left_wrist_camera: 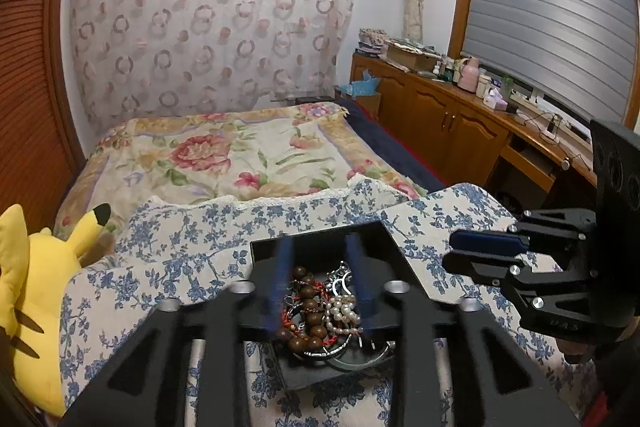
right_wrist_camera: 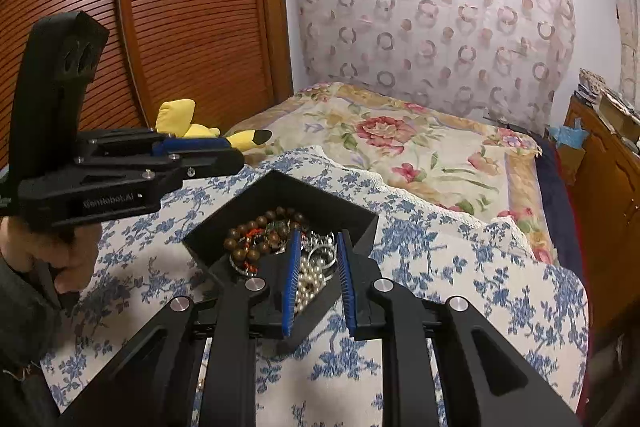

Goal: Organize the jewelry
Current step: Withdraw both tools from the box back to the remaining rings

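We hold both claws parted and empty over the black tray (right_wrist_camera: 280,187) of jewelry on the bed: left claw (left_wrist_camera: 320,281) above the wooden beads (left_wrist_camera: 308,303), right claw (right_wrist_camera: 316,275) above the pearls (right_wrist_camera: 310,279). The tray sits corner-on to the right camera.

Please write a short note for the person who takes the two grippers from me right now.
Left gripper: open, empty, over the jewelry.
Right gripper: open, empty, over the pearls.
The black square tray sits on the blue floral pillow. It holds a tangled heap: brown wooden bead bracelet, white pearl strand, silver metal pieces.
Done: nothing sorted.
Left: separate every piece.
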`<state>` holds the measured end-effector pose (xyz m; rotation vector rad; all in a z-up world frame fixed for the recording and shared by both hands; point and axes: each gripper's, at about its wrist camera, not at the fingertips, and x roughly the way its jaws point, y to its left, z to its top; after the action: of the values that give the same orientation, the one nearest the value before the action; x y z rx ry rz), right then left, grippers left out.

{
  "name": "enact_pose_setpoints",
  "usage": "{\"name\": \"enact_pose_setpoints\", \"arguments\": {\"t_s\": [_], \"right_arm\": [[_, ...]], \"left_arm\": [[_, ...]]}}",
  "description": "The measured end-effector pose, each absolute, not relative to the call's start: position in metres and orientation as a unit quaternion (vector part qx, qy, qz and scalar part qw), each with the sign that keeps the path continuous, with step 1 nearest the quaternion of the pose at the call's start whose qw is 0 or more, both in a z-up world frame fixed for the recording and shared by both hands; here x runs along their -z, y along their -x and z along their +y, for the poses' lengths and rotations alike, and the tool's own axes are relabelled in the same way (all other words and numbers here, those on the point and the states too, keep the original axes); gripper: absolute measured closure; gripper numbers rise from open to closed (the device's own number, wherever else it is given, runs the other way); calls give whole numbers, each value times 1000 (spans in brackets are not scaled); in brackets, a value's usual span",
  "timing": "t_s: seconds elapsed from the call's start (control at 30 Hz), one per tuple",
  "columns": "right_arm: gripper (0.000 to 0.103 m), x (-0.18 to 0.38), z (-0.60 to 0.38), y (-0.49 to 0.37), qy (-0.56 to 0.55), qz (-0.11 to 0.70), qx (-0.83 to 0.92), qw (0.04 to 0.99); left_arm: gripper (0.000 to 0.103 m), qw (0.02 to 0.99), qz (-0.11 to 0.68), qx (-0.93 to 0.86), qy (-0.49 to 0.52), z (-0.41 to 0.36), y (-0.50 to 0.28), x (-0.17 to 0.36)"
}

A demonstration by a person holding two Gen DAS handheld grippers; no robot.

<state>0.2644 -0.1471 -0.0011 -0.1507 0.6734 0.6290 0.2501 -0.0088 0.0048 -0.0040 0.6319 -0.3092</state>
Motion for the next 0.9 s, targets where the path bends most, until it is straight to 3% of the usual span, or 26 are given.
{"name": "enact_pose_setpoints", "arguments": {"t_s": [0.07, 0.13, 0.27, 0.67, 0.7, 0.77, 0.9], "right_arm": [[82, 4, -151, -260, 69, 327, -302, 893], [82, 8, -156, -253, 65, 331, -300, 892], [82, 18, -159, -234, 61, 342, -303, 887], [82, 64, -152, -175, 63, 393, -304, 865], [79, 65, -153, -172, 63, 394, -303, 866], [59, 66, -157, -161, 62, 392, -298, 868], [58, 66, -167, -149, 57, 391, -294, 870]], "left_arm": [[64, 939, 308, 150, 2, -6, -247, -5], [48, 940, 308, 146, 4, -2, -241, -3], [34, 940, 309, 145, 5, 4, -221, 1], [30, 917, 368, 155, 5, 5, -165, 55], [30, 914, 373, 159, 5, 2, -161, 60], [30, 909, 382, 167, 5, -4, -158, 66], [32, 899, 396, 186, -7, -22, -153, 77]]}}
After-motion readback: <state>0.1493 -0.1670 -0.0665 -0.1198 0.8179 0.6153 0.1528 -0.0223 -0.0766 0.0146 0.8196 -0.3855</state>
